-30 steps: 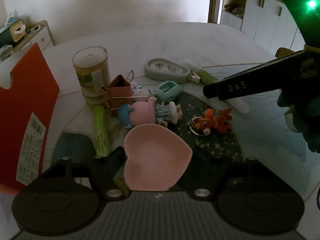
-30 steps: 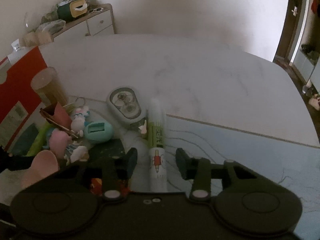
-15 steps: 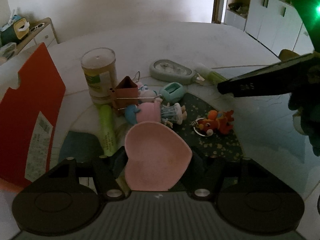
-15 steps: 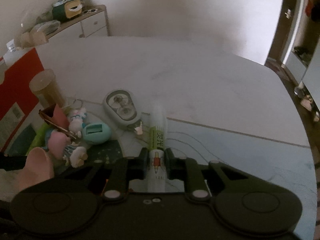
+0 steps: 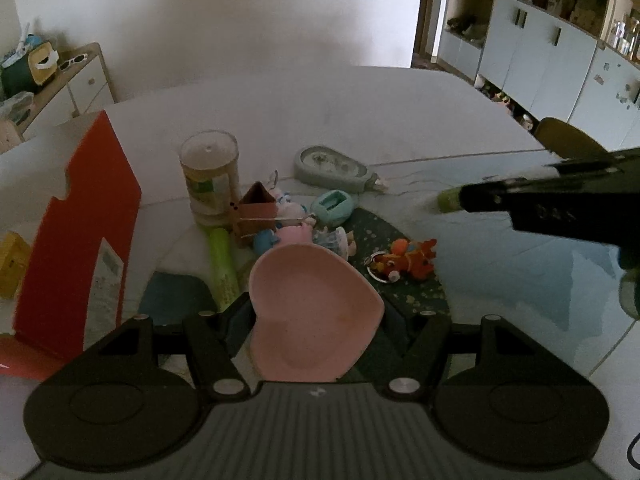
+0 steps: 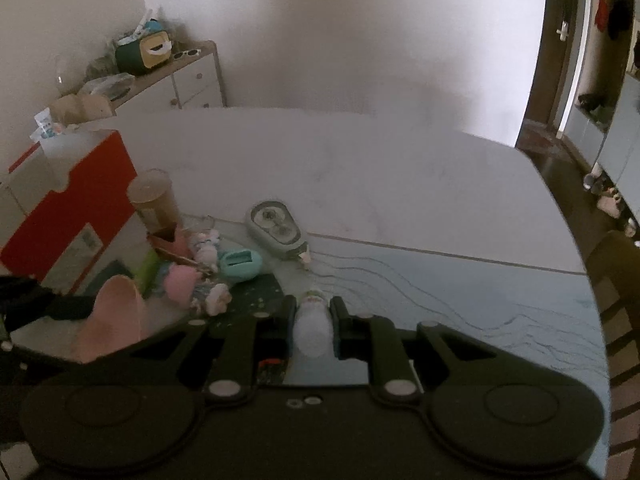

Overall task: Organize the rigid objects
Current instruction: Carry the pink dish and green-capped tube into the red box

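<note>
1. Left wrist view: the left gripper [image 5: 316,320] has its jaws pinching the pink heart dish [image 5: 314,312], same as a second ago, but the clutter ahead of the jaws looks further below now, so I'd say the dish is being carried up. Straight ahead of the jaws sit the red toy keychain [image 5: 406,261], the pig figure [image 5: 294,235] and the clear jar [image 5: 210,178]; the red box [image 5: 80,236] stands off to their left

2. Right wrist view: the right gripper [image 6: 313,326] was spread around the glue stick [image 6: 312,326] a second ago; now its jaws are clamped on it and it's off the surface [image 6: 400,184], tipped end-on toward the camera. The correction tape [image 6: 276,230] lies ahead of the jaws. So both hands are loaded, next is probably dropping them where they belong
</note>
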Tool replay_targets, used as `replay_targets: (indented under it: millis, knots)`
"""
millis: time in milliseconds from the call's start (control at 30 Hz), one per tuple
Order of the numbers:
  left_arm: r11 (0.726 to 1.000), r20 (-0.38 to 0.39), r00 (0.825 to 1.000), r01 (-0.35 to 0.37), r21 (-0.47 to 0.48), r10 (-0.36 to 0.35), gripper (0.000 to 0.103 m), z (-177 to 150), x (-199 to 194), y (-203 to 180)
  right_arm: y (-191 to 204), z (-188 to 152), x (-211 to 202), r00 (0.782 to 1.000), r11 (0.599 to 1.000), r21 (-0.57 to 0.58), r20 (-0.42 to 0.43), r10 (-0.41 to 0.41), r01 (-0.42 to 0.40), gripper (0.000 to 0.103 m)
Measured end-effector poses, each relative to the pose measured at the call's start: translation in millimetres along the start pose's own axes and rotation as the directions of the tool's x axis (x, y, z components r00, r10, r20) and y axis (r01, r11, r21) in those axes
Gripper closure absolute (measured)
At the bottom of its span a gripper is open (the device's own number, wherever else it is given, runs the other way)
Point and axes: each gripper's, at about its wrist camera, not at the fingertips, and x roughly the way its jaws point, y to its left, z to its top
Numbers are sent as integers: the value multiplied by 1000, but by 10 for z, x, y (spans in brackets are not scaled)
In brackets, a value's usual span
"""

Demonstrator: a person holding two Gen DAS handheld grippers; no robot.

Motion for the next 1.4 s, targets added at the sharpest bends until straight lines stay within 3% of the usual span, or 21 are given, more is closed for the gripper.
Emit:
replay_targets:
  millis: [467, 800, 1400]
  knots:
    - [1000, 43, 999, 16, -7, -16, 36, 159, -518, 229, 352, 74, -631, 996, 999, 16, 81, 49, -50, 86]
    - [1000, 71, 997, -12, -1, 12, 36, 236, -851, 664, 842, 270, -835, 989, 997, -7, 127, 76, -75, 86]
    - [999, 87, 995, -47, -21, 48, 36, 288, -1109, 1862, 1960, 629, -641, 979, 992, -51, 164, 125, -118, 86]
